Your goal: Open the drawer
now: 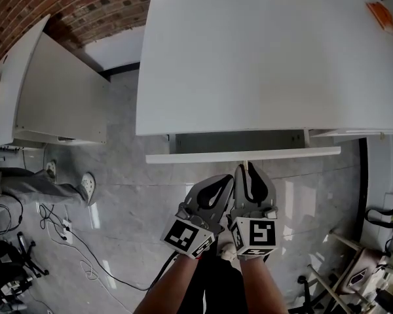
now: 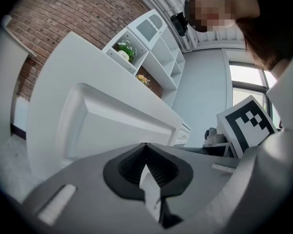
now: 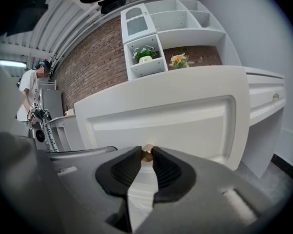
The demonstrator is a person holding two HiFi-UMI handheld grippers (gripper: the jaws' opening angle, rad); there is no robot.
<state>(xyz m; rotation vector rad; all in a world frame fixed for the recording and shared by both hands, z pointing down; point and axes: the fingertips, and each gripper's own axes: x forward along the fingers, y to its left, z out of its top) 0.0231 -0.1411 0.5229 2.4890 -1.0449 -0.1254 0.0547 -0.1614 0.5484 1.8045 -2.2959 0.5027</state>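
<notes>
The white drawer [image 1: 203, 156] stands pulled out a little from under the white cabinet top [image 1: 262, 57], and its dark inside shows behind the front panel. In the right gripper view the drawer front [image 3: 185, 121] fills the middle, with a small brass knob [image 3: 147, 153] on it. My right gripper [image 3: 147, 155] is shut on that knob; in the head view its tips [image 1: 247, 167] touch the drawer front. My left gripper [image 1: 226, 179] sits just left of it, a little short of the drawer. Its jaws [image 2: 145, 146] are shut with nothing between them.
A second white cabinet [image 1: 59, 90] stands at the left, with a person's legs and shoes [image 1: 65, 187] beside it. Cables [image 1: 65, 231] lie on the grey floor. Equipment and a stand [image 1: 373, 267] crowd the right. A wall shelf with plants [image 3: 151, 52] rises behind the cabinet.
</notes>
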